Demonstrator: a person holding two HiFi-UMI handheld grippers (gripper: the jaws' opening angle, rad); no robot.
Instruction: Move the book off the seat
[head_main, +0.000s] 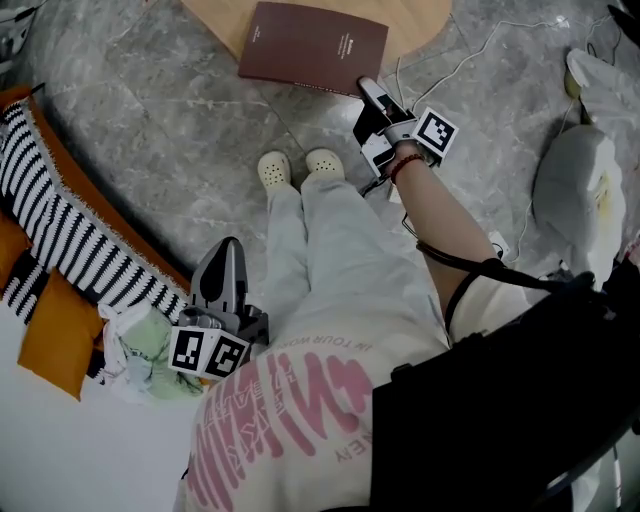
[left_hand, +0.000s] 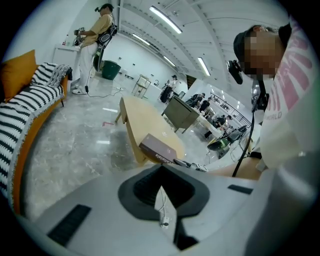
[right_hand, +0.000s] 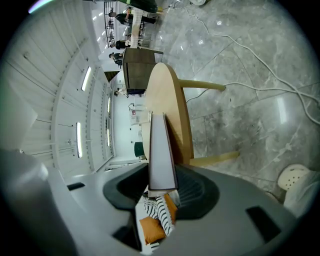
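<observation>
**Right gripper clamped on the book at the table edge**

1. Right gripper (head_main: 368, 88): my jaws are closed on the corner of the maroon book (head_main: 312, 48) that lies nearest me. In the right gripper view the book runs edge-on between the two pads, and both pads press on its covers.

2. Book position: the book lies on the round wooden table (head_main: 420, 15). Its near edge overhangs the table's rim above the grey stone floor (head_main: 150, 130). It is well apart from the sofa (head_main: 120, 225), which carries a black-and-white striped blanket (head_main: 60, 225) and an orange cushion (head_main: 55, 340).

3. Left gripper (head_main: 228, 248): I hold it low at my left side, just beside the sofa's front edge. Its jaws meet at the tips, with nothing between them.

4. Containers:
   - A white plastic bag (head_main: 140, 352) lies on the sofa, just beside the left gripper. Something pale green shows inside it; I cannot tell what it is.
   - A dark green bin (left_hand: 111, 69) stands on the floor far across the room. Its contents are not visible.
</observation>
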